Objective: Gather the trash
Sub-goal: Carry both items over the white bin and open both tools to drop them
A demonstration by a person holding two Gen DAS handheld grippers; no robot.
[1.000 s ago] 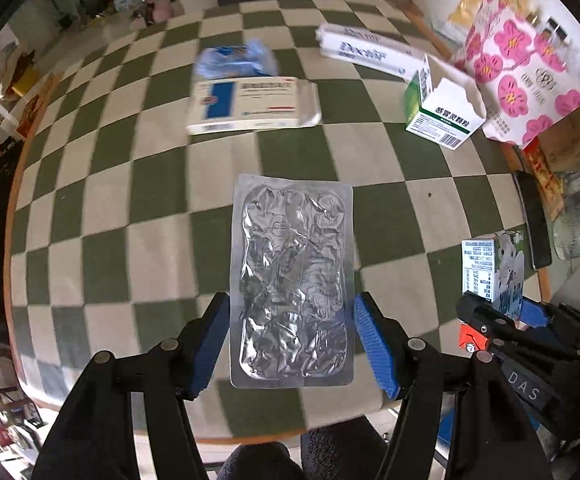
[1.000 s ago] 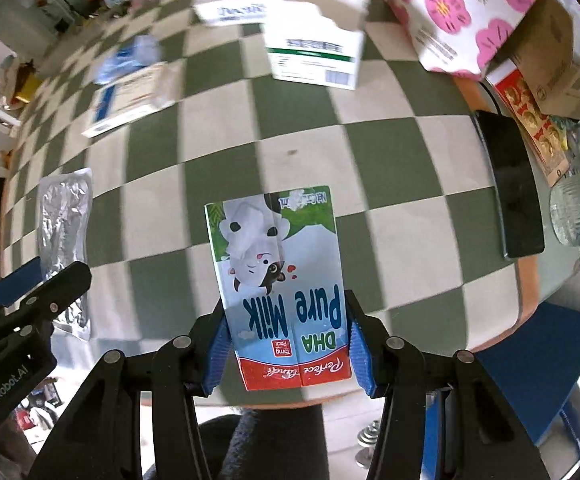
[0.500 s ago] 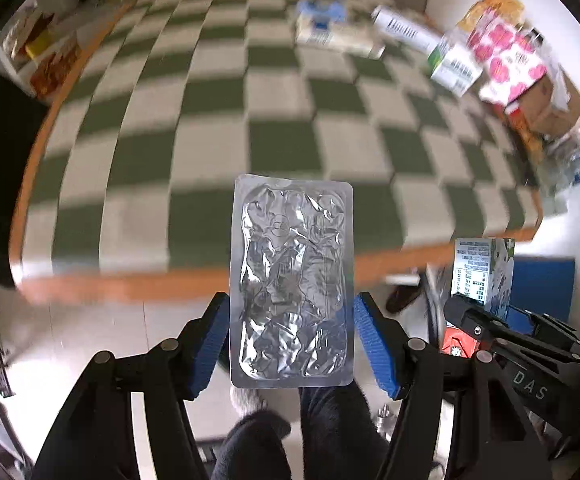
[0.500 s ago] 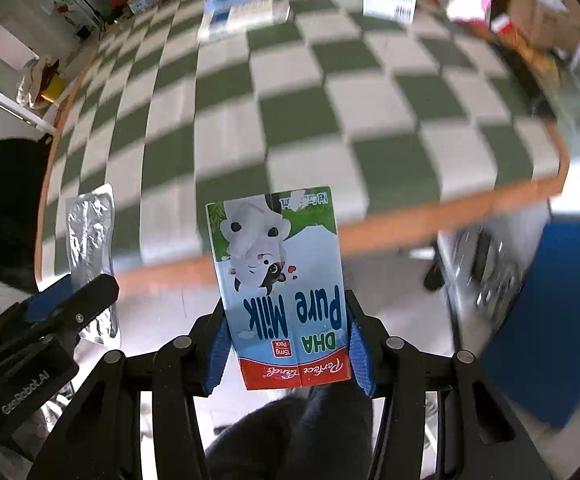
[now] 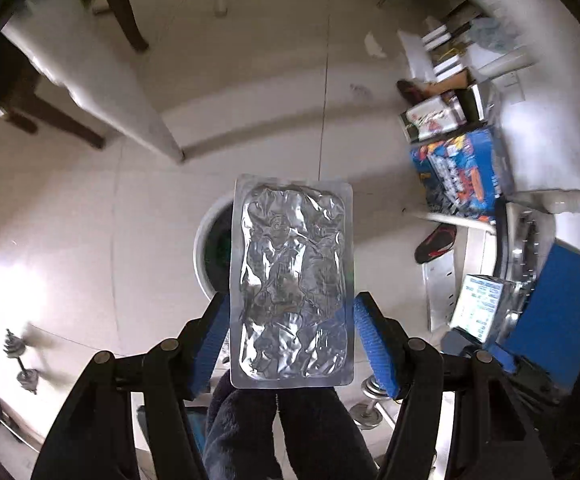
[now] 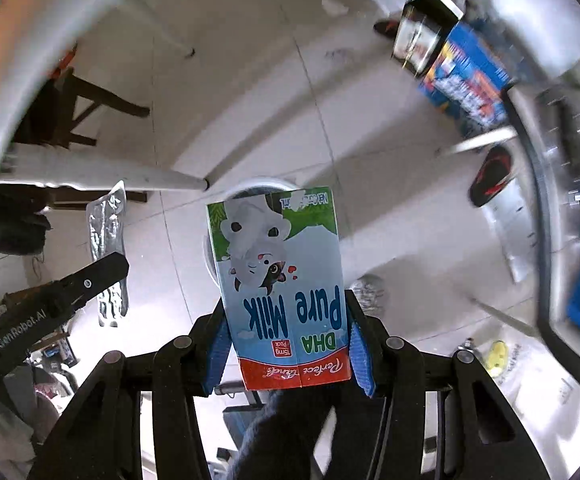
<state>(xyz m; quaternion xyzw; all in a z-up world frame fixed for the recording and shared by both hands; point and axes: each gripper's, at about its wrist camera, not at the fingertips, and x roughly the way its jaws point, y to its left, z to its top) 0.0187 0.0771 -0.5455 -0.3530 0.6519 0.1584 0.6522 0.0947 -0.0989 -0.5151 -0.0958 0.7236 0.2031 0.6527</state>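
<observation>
Change noted: the checkered table, under both grippers a second ago, is gone from both views; tiled floor (image 5: 257, 80) is seen instead. Both loads are carried over unchanged in their grips. By judgement, pick-up is done and the carry is nearly over.

A white round bin (image 5: 209, 248) with a dark green inside is seen on the floor, directly beyond the held items in both views and mostly hidden by them. It is taken to be the drop target.

Left gripper (image 5: 290, 336): narrowed onto an empty foil blister pack (image 5: 292, 280), which is pinched by its long edges between the blue pads (image 5: 372, 344). The pack is held flat and projects forward, its far end over the bin.

Right gripper (image 6: 287, 352): clamped on a DHA Pure Milk carton (image 6: 281, 284) at the printed base end, the print reading upside down. The carton's far end covers the bin rim (image 6: 257, 184).

Pose: both grippers are pointed steeply down at the floor, side by side, left gripper visible at the left edge of the right view with the pack edge-on. The milk carton also shows at the right of the left view.

Right-hand clutter: a blue printed box (image 5: 462, 176), a red-and-black shoe (image 5: 436, 242). Dumbbells lie near left (image 5: 21, 364).

Judged next: release over the bin opening; the thin pack may flutter wide.
</observation>
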